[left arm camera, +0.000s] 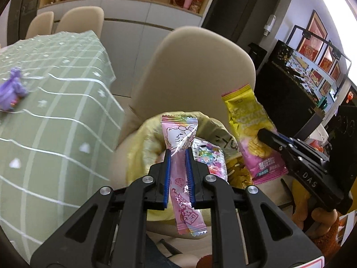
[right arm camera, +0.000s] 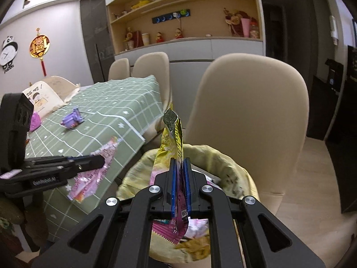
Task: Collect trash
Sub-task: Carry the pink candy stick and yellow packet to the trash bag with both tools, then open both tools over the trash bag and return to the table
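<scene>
My left gripper (left arm camera: 178, 154) is shut on a long pink candy wrapper (left arm camera: 180, 134), which hangs over the yellow-lined trash bin (left arm camera: 142, 147). My right gripper (right arm camera: 180, 163) is shut on a yellow and pink chip bag (right arm camera: 173, 138), held upright over the same bin (right arm camera: 236, 167). Each gripper shows in the other's view: the right one (left arm camera: 263, 135) with its chip bag (left arm camera: 247, 120), the left one (right arm camera: 101, 162) with the pink wrapper (right arm camera: 96, 176). Several wrappers (left arm camera: 212, 156) lie inside the bin. A crumpled purple wrapper (right arm camera: 72, 118) lies on the table.
A table under a green checked cloth (right arm camera: 107, 102) stands left of the bin, its corner close to the left gripper. A beige chair (right arm camera: 245, 102) rises right behind the bin. More chairs and a shelf wall stand farther back. A dark cabinet (left arm camera: 290, 93) is at the right.
</scene>
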A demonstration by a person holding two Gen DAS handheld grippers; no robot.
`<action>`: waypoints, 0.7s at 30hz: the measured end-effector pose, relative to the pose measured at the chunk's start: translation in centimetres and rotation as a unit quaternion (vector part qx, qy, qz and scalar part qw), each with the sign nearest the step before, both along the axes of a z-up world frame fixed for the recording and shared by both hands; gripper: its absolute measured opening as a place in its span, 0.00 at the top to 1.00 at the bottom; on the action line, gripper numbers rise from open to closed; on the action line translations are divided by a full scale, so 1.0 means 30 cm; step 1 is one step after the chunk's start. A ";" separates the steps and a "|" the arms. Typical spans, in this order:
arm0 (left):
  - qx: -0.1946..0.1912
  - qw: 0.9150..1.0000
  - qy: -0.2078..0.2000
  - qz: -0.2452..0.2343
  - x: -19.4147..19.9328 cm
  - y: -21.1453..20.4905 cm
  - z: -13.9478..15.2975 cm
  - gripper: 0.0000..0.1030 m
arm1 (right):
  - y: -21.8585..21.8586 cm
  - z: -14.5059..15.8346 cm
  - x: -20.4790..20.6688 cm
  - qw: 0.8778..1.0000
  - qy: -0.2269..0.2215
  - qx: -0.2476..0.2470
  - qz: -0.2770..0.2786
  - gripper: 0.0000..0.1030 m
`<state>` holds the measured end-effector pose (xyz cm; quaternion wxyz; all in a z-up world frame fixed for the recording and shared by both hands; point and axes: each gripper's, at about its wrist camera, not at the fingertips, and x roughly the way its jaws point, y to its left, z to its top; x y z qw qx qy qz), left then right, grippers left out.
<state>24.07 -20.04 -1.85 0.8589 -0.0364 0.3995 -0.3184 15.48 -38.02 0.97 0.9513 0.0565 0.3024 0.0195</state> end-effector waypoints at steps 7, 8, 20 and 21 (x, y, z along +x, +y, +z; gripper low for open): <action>0.007 0.999 0.021 -0.026 0.042 -0.114 -0.076 0.88 | -0.074 -0.054 0.017 1.000 0.020 0.010 -0.018 0.92; 0.007 0.999 0.022 -0.029 0.047 -0.126 -0.083 0.88 | -0.075 -0.059 0.020 1.000 0.022 0.009 -0.020 0.92; -0.027 0.998 0.054 -0.002 0.113 -0.082 -0.116 0.61 | -0.046 -0.113 0.085 0.999 0.042 0.020 -0.001 0.92; -0.027 0.998 0.055 0.009 0.115 -0.057 -0.112 0.59 | -0.036 -0.117 0.095 0.999 0.045 0.022 0.005 0.92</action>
